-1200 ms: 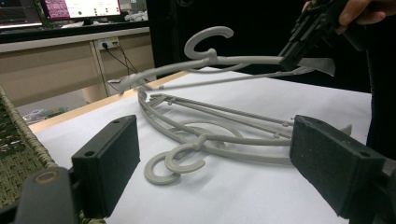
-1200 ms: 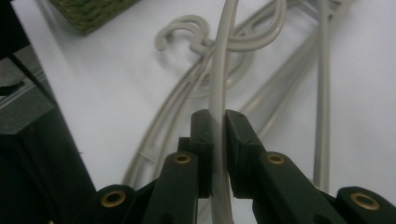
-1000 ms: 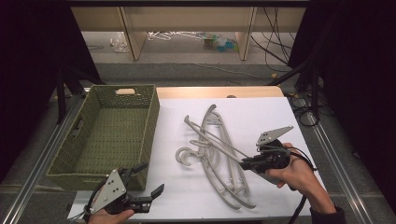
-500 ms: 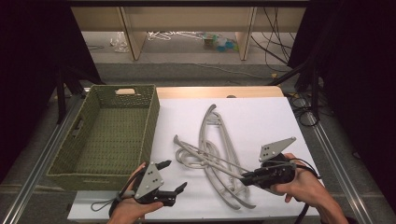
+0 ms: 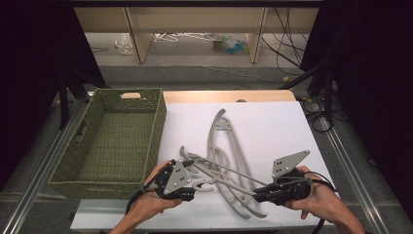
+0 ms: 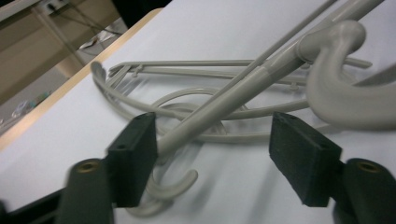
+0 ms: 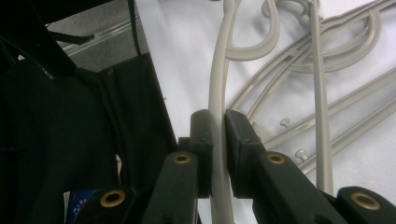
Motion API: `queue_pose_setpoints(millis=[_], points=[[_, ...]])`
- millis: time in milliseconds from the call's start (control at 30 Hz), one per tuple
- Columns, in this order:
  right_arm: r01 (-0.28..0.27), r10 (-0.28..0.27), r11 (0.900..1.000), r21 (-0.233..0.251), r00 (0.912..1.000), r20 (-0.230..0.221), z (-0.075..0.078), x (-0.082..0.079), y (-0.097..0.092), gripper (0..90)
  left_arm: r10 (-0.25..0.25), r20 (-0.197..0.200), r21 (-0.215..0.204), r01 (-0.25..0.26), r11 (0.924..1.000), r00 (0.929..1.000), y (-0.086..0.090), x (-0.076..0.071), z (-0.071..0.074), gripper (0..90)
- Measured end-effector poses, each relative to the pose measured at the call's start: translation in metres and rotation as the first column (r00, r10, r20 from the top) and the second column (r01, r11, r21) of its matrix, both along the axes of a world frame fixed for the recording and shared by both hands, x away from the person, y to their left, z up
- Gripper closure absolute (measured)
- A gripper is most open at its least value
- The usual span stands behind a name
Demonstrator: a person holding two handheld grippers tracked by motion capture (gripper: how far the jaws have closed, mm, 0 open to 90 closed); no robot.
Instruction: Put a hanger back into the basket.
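High view: beside the green basket, grey hangers are tangled. One hanger arm is clamped by the right gripper. A hanger rod is straddled by the left gripper, jaws just closing, not yet pressing.

Left hand: enters from the bottom edge, forearm angled up and rightward, fingers wrapped round the left gripper. Jaws pointing right, apart (they have just been closing), one pad seemingly brushing a grey hanger bar.

Right hand: low at the right, wrist bent inward. Right gripper pointing left, jaws clamped on a hanger arm.
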State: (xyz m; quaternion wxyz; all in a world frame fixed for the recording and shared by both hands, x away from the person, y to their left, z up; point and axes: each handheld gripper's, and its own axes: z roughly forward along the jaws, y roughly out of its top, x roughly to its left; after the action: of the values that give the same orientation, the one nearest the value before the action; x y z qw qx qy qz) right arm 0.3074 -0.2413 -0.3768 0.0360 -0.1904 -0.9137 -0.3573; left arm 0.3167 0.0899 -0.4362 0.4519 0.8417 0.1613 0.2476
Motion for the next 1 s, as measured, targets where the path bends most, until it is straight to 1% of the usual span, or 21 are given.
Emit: queue_pose_setpoints(millis=[33, 67, 133, 167, 233, 300, 333, 433, 467, 533, 567, 633, 667, 700, 733, 767, 800, 833, 867, 933, 1000], points=[[-0.006, 0.006, 1.0000, -0.003, 1.0000, -0.002, 0.000, 0.000, 0.000, 82.2, -0.019, 0.008, 0.017, 0.019, 0.9997, 0.9998, -0.001, 0.003, 0.001, 34.9], [-0.009, 0.009, 1.0000, 0.001, 1.0000, 0.004, -0.001, 0.000, -0.001, 82.2, -0.038, 0.000, 0.001, 0.038, 0.9993, 0.9993, -0.004, 0.004, 0.001, 35.3], [-0.015, 0.015, 0.9999, -0.001, 0.9999, 0.004, -0.001, -0.001, -0.003, 82.2, -0.096, 0.015, 0.072, 0.094, 0.9929, 0.9953, -0.006, 0.006, 0.002, 37.6], [-0.016, 0.016, 0.9999, 0.000, 0.9999, 0.001, -0.002, -0.001, -0.004, 82.2, -0.103, 0.017, 0.088, 0.101, 0.9909, 0.9945, -0.006, 0.007, 0.002, 37.7], [-0.021, 0.021, 0.9998, -0.001, 0.9998, -0.002, -0.003, -0.001, -0.004, 82.2, -0.124, 0.020, 0.085, 0.122, 0.9890, 0.9921, -0.008, 0.010, 0.001, 38.8], [-0.021, 0.021, 0.9998, 0.000, 0.9998, -0.004, -0.004, -0.001, -0.005, 82.1, -0.161, 0.043, 0.124, 0.155, 0.9801, 0.9860, -0.010, 0.012, 0.000, 41.1], [-0.026, 0.026, 0.9997, -0.005, 0.9996, -0.008, -0.004, -0.002, -0.005, 82.1, -0.165, 0.043, 0.129, 0.159, 0.9789, 0.9853, -0.012, 0.011, -0.001, 41.4], [-0.033, 0.033, 0.9995, -0.006, 0.9994, -0.008, -0.005, -0.001, -0.004, 82.1, -0.216, 0.060, 0.156, 0.205, 0.9663, 0.9745, -0.015, 0.014, -0.003, 44.4], [-0.037, 0.037, 0.9993, -0.005, 0.9993, -0.009, -0.005, -0.001, -0.005, 82.1, -0.227, 0.077, 0.160, 0.213, 0.9639, 0.9707, -0.015, 0.017, -0.004, 45.1], [-0.037, 0.037, 0.9993, -0.005, 0.9993, -0.006, -0.006, -0.001, -0.004, 82.0, -0.232, 0.077, 0.162, 0.217, 0.9626, 0.9698, -0.016, 0.019, -0.004, 48.6], [-0.046, 0.046, 0.9989, -0.007, 0.9989, -0.012, -0.007, -0.001, -0.004, 82.0, -0.246, 0.076, 0.167, 0.231, 0.9585, 0.9663, -0.016, 0.020, -0.005, 49.7], [-0.051, 0.051, 0.9986, -0.007, 0.9986, -0.011, -0.009, 0.000, -0.004, 81.9, -0.283, 0.078, 0.180, 0.265, 0.9471, 0.9560, -0.018, 0.020, -0.005, 53.0], [-0.051, 0.051, 0.9987, -0.007, 0.9987, -0.005, -0.010, 0.000, -0.003, 81.9, -0.314, 0.090, 0.198, 0.292, 0.9358, 0.9452, -0.018, 0.021, -0.006, 54.2], [-0.057, 0.057, 0.9983, -0.010, 0.9983, -0.009, -0.010, 0.001, -0.003, 81.9, -0.320, 0.080, 0.196, 0.300, 0.9336, 0.9440, -0.019, 0.022, -0.007, 57.8], [-0.060, 0.060, 0.9982, -0.010, 0.9982, -0.011, -0.011, 0.001, -0.003, 81.9, -0.322, 0.065, 0.181, 0.306, 0.9348, 0.9446, -0.020, 0.022, -0.009, 60.1], [-0.057, 0.057, 0.9983, -0.015, 0.9984, -0.008, -0.011, 0.001, -0.002, 81.9, -0.340, 0.076, 0.206, 0.319, 0.9251, 0.9373, -0.019, 0.022, -0.008, 62.9], [-0.057, 0.057, 0.9982, -0.016, 0.9983, -0.009, -0.011, 0.001, -0.002, 81.9, -0.340, 0.081, 0.205, 0.318, 0.9257, 0.9370, -0.020, 0.021, -0.009, 63.9], [-0.059, 0.059, 0.9981, -0.017, 0.9982, -0.014, -0.011, 0.001, -0.002, 81.8, -0.350, 0.090, 0.230, 0.322, 0.9184, 0.9324, -0.020, 0.021, -0.008, 64.6], [-0.061, 0.061, 0.9980, -0.016, 0.9981, -0.015, -0.011, 0.001, -0.003, 81.9, -0.354, 0.095, 0.233, 0.325, 0.9165, 0.9304, -0.021, 0.020, -0.008, 65.1], [-0.064, 0.064, 0.9978, -0.015, 0.9978, -0.016, -0.012, 0.002, -0.003, 81.8, -0.368, 0.102, 0.270, 0.331, 0.9041, 0.9240, -0.021, 0.019, -0.006, 66.7], [-0.066, 0.066, 0.9977, -0.018, 0.9978, -0.012, -0.013, 0.003, -0.004, 81.7, -0.376, 0.111, 0.294, 0.331, 0.8965, 0.9200, -0.023, 0.018, -0.006, 67.8]])
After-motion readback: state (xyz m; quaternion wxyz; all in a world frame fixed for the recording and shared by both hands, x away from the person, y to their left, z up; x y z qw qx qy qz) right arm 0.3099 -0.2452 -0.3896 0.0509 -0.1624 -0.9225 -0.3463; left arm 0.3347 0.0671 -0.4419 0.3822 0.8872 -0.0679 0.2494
